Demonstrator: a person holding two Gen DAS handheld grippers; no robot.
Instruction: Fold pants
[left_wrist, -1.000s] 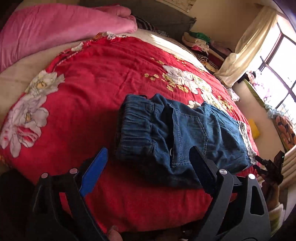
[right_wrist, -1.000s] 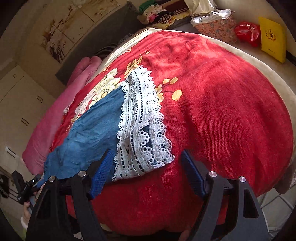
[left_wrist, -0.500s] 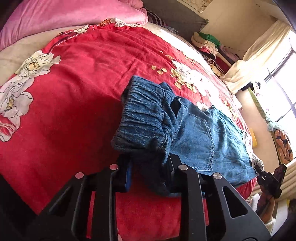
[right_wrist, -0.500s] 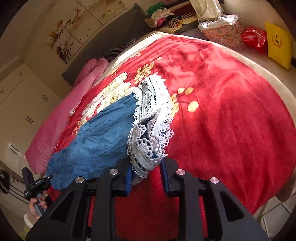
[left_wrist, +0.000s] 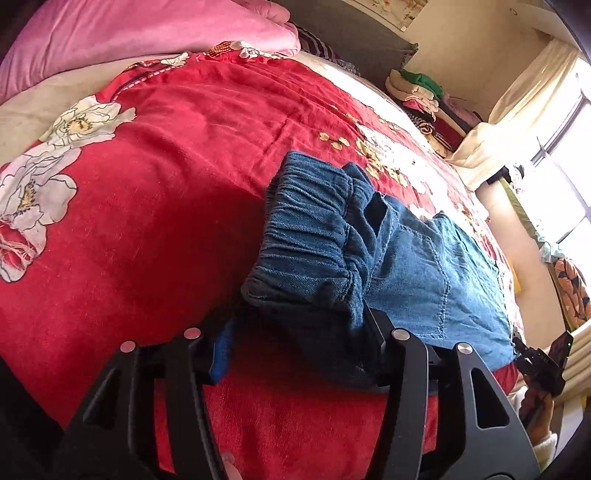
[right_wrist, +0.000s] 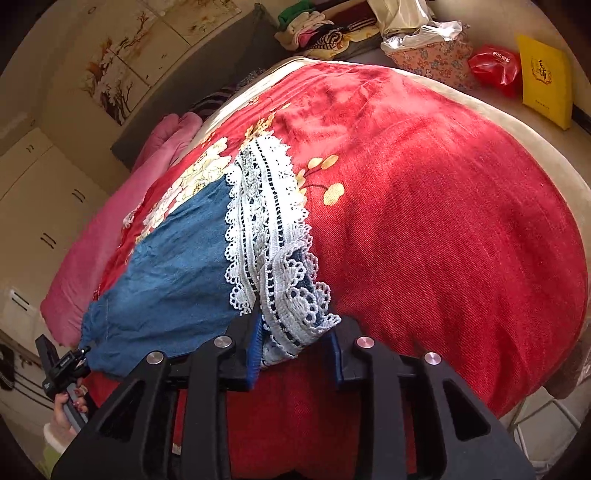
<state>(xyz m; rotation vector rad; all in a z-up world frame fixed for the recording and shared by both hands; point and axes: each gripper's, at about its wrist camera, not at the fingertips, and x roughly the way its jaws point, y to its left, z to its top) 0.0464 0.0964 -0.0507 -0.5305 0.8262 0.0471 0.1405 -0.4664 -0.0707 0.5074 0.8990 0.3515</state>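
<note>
Left wrist view, left tongs (left_wrist: 295, 332): clamped on the elastic waistband corner of the pants (left_wrist: 406, 266), mid-frame.
Right tongs (right_wrist: 295, 343): pinching the lace hem (right_wrist: 266, 221), likely to carry both ends.
Bed (right_wrist: 443, 221): supports pants.

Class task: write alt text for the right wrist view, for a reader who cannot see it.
The right gripper has its jaws around the white lace hem of blue denim pants lying on a red floral blanket.

Right gripper (right_wrist: 295, 350) fingers (right_wrist: 255, 354) pinching pants (right_wrist: 173, 280) lace hem (right_wrist: 273, 258), red blanket (right_wrist: 443, 229)
</note>
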